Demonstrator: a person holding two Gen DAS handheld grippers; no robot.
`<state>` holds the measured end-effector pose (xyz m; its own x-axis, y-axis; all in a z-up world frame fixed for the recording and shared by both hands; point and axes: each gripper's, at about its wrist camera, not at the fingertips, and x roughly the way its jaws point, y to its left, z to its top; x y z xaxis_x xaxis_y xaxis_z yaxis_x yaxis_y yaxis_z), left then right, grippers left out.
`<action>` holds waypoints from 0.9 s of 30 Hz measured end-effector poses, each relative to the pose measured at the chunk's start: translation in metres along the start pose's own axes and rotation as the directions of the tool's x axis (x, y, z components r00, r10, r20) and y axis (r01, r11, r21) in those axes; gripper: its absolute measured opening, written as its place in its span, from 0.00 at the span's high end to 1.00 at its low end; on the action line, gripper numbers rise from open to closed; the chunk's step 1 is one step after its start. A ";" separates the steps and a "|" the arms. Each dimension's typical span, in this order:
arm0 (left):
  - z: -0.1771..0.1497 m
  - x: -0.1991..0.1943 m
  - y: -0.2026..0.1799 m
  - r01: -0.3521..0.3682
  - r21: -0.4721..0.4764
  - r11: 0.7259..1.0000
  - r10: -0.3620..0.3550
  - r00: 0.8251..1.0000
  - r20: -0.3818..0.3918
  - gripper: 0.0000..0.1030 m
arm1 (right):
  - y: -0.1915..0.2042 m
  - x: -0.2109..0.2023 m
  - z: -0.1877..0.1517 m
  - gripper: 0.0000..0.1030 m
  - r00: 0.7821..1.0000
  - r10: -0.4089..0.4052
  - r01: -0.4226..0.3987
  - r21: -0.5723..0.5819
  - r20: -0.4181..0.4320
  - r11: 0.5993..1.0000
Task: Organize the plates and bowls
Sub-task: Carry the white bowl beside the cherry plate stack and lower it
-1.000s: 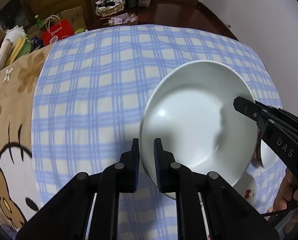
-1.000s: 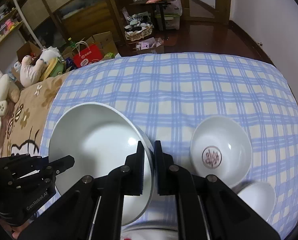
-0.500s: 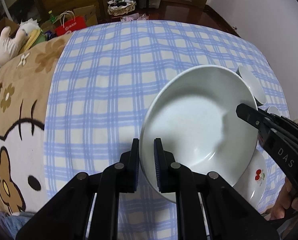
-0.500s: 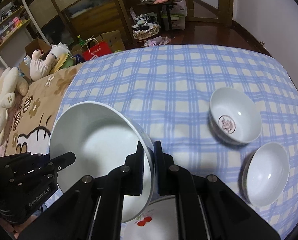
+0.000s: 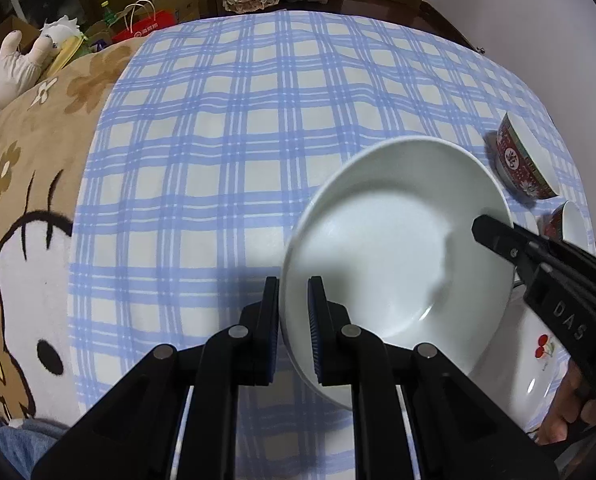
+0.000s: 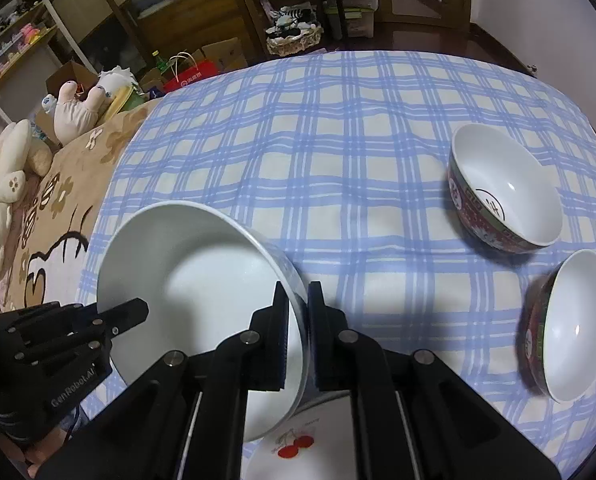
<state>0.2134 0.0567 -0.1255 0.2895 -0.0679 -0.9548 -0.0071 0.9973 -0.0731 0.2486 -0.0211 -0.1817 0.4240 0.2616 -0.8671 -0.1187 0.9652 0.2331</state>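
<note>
A large white bowl (image 5: 394, 256) is held between both grippers above the blue checked tablecloth (image 5: 237, 128). My left gripper (image 5: 293, 328) is shut on its left rim. My right gripper (image 6: 298, 336) is shut on its right rim; the bowl also shows in the right wrist view (image 6: 201, 288). A white plate with a cherry print (image 6: 293, 448) lies under the bowl near the front edge, also seen in the left wrist view (image 5: 538, 360). Two red-patterned bowls (image 6: 506, 192) (image 6: 570, 332) sit at the right, the nearer one tilted.
A brown cartoon blanket (image 5: 21, 200) covers the left of the surface. Plush toys (image 6: 77, 108), boxes and a red bag (image 6: 193, 74) lie beyond it on the floor. A white wall (image 5: 538, 20) is close on the right.
Both grippers have lifted the large bowl higher and toward me, so more of the cloth, both red bowls and the cherry plate show. Both stay shut on its rim.
</note>
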 end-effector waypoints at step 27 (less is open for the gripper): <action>0.001 0.009 0.012 0.058 -0.011 0.998 -0.057 0.998 0.029 0.82 | -0.008 -0.005 -0.007 0.91 0.999 -0.027 0.025 0.045 0.047 0.999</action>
<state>0.2168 0.0686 -0.1348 0.3168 -0.1241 -0.9404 -0.0006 0.9914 -0.1310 0.2409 -0.0299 -0.1821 0.4691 0.2349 -0.8513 -0.0677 0.9707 0.2306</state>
